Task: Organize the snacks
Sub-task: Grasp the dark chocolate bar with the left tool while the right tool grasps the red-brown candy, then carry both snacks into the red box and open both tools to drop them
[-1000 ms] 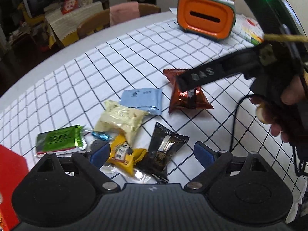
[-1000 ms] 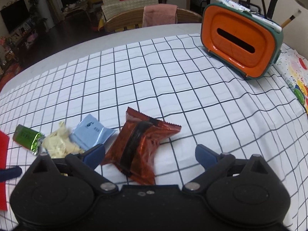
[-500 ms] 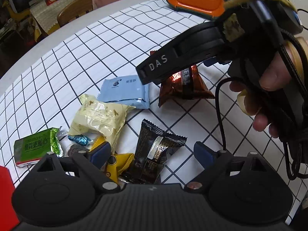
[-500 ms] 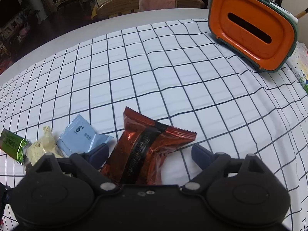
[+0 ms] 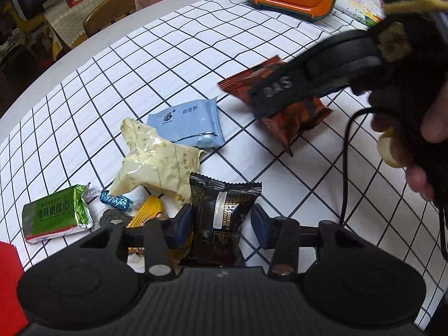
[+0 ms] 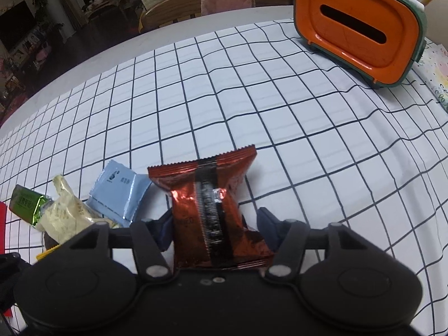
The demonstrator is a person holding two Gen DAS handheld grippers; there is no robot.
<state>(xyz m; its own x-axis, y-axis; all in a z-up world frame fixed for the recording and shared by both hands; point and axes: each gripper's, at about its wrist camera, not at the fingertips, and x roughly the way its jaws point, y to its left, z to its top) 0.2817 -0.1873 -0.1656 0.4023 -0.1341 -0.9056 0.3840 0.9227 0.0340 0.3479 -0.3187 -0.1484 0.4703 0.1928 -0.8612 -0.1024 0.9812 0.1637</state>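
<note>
My left gripper (image 5: 221,224) points down at a pile of snacks on the checked tablecloth (image 5: 196,56). Its jaws are closing, with both blue pads against the sides of a black and gold packet (image 5: 221,207). My right gripper (image 6: 214,226) is closing too, and a shiny red packet (image 6: 210,204) stands pinched at the waist between its pads. In the left wrist view the right gripper's black finger (image 5: 280,92) covers part of the red packet (image 5: 294,114), and a hand (image 5: 420,151) holds that tool at the right.
Left of the black packet lie a cream packet (image 5: 156,165), a light blue packet (image 5: 190,123), a green packet (image 5: 56,215), a yellow packet (image 5: 148,212) and a small blue candy (image 5: 114,200). An orange box (image 6: 355,28) stands at the far right. A red object (image 5: 8,274) sits at the left edge.
Both pairs of jaws have narrowed from wide open onto their packets. The right gripper came down over the red packet, which now lies straight between its fingers.
</note>
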